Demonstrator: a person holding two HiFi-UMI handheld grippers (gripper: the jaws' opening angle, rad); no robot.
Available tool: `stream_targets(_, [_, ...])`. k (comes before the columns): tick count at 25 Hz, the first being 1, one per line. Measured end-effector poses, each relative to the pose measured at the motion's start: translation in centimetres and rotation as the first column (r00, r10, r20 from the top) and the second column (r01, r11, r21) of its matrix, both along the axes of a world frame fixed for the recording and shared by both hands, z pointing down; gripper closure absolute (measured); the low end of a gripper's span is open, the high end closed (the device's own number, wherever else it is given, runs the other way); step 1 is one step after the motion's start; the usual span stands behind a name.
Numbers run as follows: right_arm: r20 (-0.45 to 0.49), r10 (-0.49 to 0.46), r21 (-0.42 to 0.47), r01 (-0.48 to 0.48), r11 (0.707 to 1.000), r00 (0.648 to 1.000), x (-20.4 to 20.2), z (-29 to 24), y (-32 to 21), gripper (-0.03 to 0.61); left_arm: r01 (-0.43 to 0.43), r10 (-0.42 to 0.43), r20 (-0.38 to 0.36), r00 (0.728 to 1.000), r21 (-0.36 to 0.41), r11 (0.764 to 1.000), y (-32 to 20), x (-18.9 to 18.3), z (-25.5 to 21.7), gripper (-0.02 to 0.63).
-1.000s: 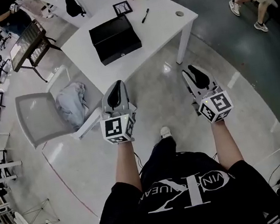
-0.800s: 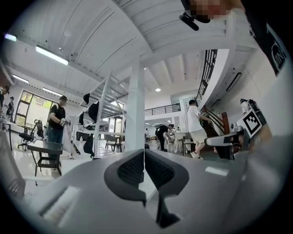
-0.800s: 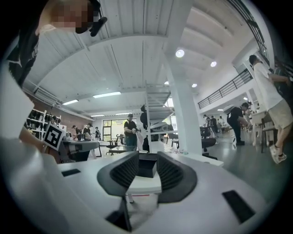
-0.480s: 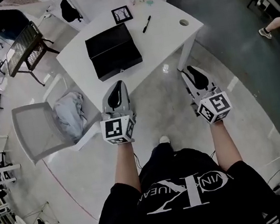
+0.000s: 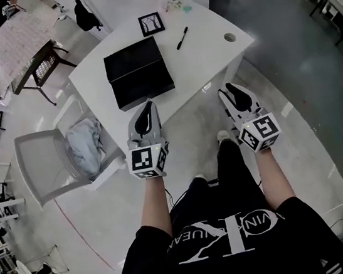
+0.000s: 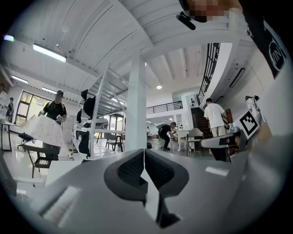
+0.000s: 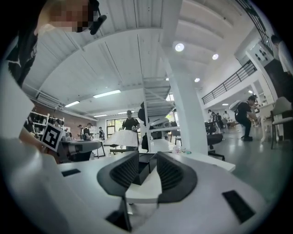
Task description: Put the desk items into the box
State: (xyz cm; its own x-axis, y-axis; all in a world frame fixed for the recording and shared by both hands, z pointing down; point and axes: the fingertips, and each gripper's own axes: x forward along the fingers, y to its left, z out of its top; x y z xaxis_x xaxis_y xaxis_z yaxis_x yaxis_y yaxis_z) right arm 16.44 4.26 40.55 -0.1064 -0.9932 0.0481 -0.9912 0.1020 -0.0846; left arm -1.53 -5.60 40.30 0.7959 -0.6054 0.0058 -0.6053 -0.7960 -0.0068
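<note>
You wear a black T-shirt [image 5: 144, 257] (white lettering), black trousers [image 5: 233, 169] and a white shoe [image 5: 223, 136]; the grey left gripper [image 5: 146, 104] and right gripper [image 5: 229, 87] bear marker cubes.

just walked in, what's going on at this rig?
A person holds a tool in each hand, short of the white table. The left tool is shut and empty; the right tool is open with nothing between its jaws. The pen and framed picture lie on the table beside the black box, untouched.

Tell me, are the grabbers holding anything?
Nothing is held. The left gripper is shut with nothing in it; the right gripper is open and empty. The pen and box lie untouched on the table.
</note>
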Motion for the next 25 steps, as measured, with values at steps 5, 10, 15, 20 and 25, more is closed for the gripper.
stream_targets(5, [0.008,-0.063,-0.017,0.064,0.998,0.998,2.0,0.3,-4.5,0.491,0.067,-0.067,-0.007,0.998,-0.005,0.998,-2.9,1.5,-0.1,0.603])
stream_targets(10, [0.008,-0.119,-0.036,0.119,0.992,0.993,3.5,1.0,-8.5,0.492,0.111,-0.111,-0.015,0.994,-0.007,0.994,-5.4,3.1,0.1,0.603])
stream_targets(15, [0.014,-0.157,-0.070,0.158,0.985,0.987,4.8,2.1,-11.7,0.491,0.146,-0.146,-0.014,0.989,-0.014,0.989,-7.4,4.6,0.6,0.603])
stream_targets(20, [0.021,-0.190,-0.104,0.191,0.976,0.982,6.2,3.3,-14.9,0.491,0.190,-0.190,-0.017,0.982,-0.019,0.982,-9.6,5.7,1.0,0.603])
stream_targets(25, [0.037,-0.218,-0.147,0.221,0.964,0.975,7.1,4.7,-18.0,0.491,0.228,-0.228,-0.008,0.974,-0.028,0.973,-11.5,6.6,1.5,0.603])
